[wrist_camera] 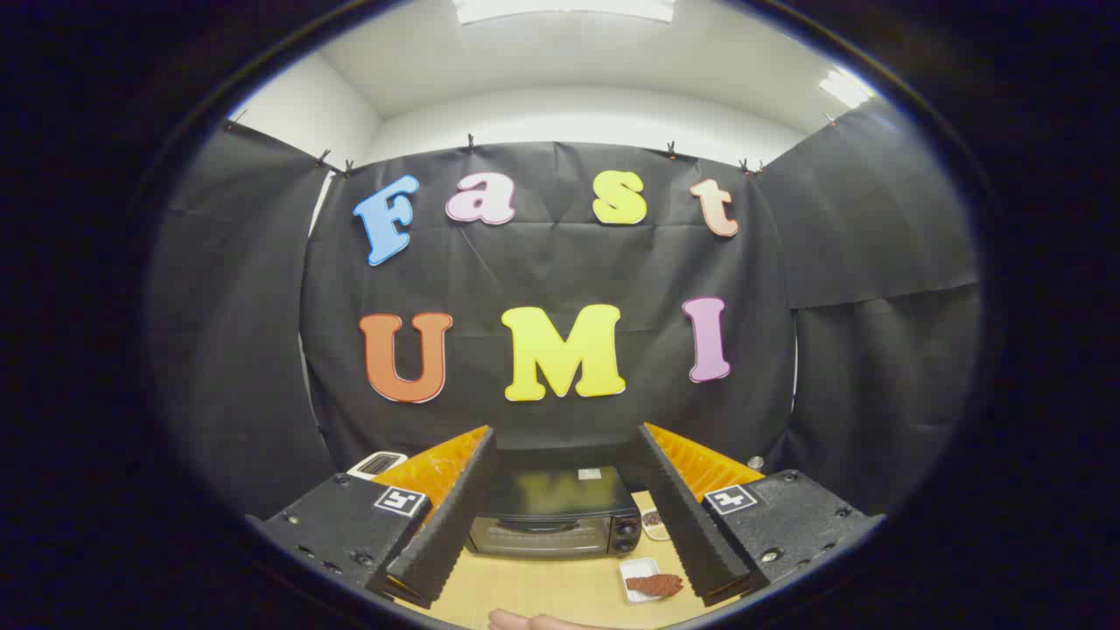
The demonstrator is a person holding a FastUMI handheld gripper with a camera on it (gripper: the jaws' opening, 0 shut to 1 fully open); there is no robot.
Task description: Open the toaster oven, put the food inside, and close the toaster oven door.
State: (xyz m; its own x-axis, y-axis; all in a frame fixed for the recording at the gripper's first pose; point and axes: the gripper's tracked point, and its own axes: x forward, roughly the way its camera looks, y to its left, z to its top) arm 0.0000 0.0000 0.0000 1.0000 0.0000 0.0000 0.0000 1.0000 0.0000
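Note:
A black toaster oven stands on the wooden table, seen between my two fingers and well below and beyond them; its glass door looks closed. In front of the oven, toward the right finger, a small white tray holds a reddish-brown piece of food. My gripper is held high above the table, open, with nothing between its fingers.
A second small dish with dark bits sits by the oven's right side. A white appliance shows past the left finger. Part of a hand lies at the table's near edge. Black cloth walls close the booth behind.

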